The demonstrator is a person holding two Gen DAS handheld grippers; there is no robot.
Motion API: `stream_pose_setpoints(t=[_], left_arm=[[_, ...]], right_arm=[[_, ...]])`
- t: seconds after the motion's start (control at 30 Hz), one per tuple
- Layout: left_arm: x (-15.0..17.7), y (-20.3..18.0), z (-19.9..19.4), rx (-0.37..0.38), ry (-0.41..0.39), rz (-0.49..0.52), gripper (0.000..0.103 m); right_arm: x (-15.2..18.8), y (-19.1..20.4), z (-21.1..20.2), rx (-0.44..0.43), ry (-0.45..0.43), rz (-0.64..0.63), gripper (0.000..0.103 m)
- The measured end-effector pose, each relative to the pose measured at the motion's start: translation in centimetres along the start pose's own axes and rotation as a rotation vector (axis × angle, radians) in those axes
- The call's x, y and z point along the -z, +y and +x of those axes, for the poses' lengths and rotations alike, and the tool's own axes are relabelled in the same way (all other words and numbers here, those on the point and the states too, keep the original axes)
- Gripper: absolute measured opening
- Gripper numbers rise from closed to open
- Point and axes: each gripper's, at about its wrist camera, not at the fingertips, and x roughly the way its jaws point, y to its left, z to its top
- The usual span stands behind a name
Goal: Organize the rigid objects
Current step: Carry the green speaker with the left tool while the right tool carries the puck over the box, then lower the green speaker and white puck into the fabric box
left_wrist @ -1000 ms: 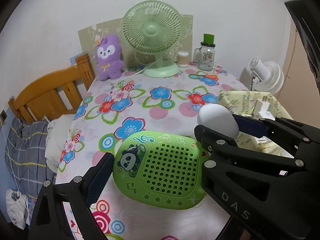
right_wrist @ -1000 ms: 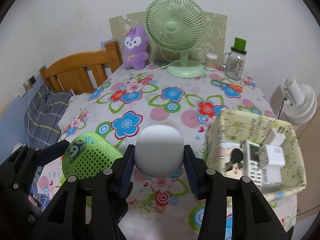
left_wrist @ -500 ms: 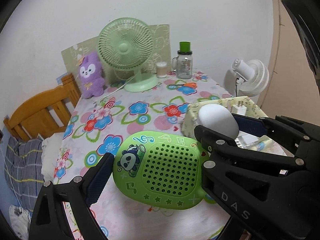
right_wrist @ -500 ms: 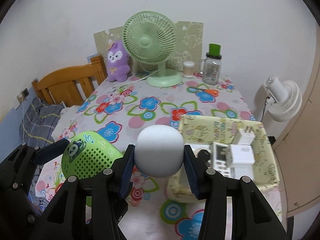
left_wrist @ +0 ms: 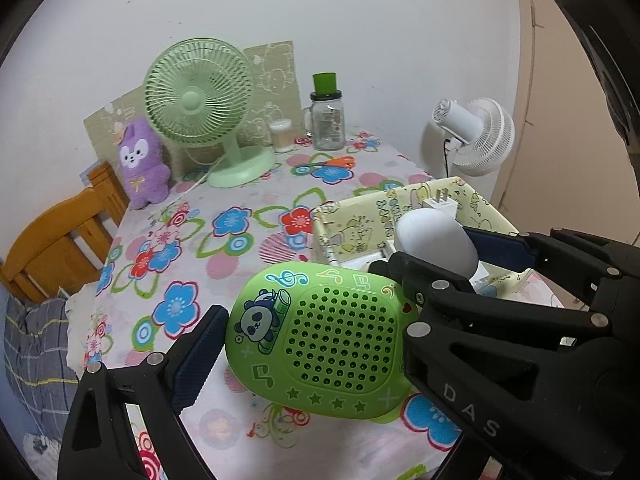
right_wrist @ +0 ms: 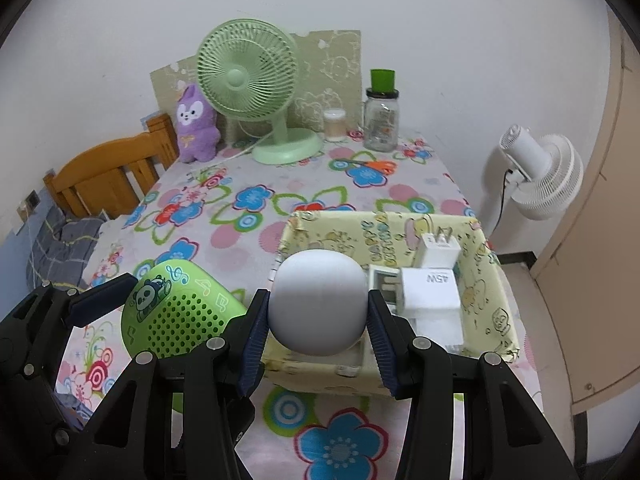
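My left gripper (left_wrist: 304, 332) is shut on a green panda speaker (left_wrist: 320, 340), held above the floral tablecloth (left_wrist: 240, 248). The same speaker (right_wrist: 176, 312) shows at the left of the right wrist view. My right gripper (right_wrist: 318, 330) is shut on a white rounded speaker (right_wrist: 318, 300), blue pads pressed on both its sides. It hangs over the near left part of a yellow patterned box (right_wrist: 384, 224). White chargers (right_wrist: 430, 292) lie inside that box. In the left wrist view the white speaker (left_wrist: 436, 240) sits just right of the green one, in front of the box (left_wrist: 360, 216).
At the back of the table stand a green desk fan (right_wrist: 248, 72), a purple plush toy (right_wrist: 196, 124), a small white cup (right_wrist: 334, 124) and a glass jar with a green lid (right_wrist: 380, 116). A white floor fan (right_wrist: 548, 176) stands right of the table, a wooden chair (right_wrist: 104, 176) left.
Both grippers have moved to the right together with their speakers. The white speaker went from above the tablecloth to above the box. Neither grip has changed.
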Motion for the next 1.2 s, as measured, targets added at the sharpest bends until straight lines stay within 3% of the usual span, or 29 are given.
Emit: stream_pose_setpoints(t=[0.47,0.7,1.1,1.2], left_arm=[[0.1,-1.7,3.4,-0.016,0.088,0.044,0.096],[-0.3,-1.6,4.0,0.018,0.104,0.043,0.096],[-1.1,-2.0,4.8,0.050,0.125,0.056,0.096],[-1.5,-2.3,5.1,0.046,0.130,0.059,0.096]], right_arm=[[0.4,-2.1,4.3,-0.023,0.138,0.007,0.050],[-0.1,-3.0,6.4,-0.015,0.187,0.014,0.050],[-0.6,-4.6,7.8,0.015,0.234,0.052,0.051],[-0.8,-4.9,7.3,0.041,0.220,0.055,0.057]])
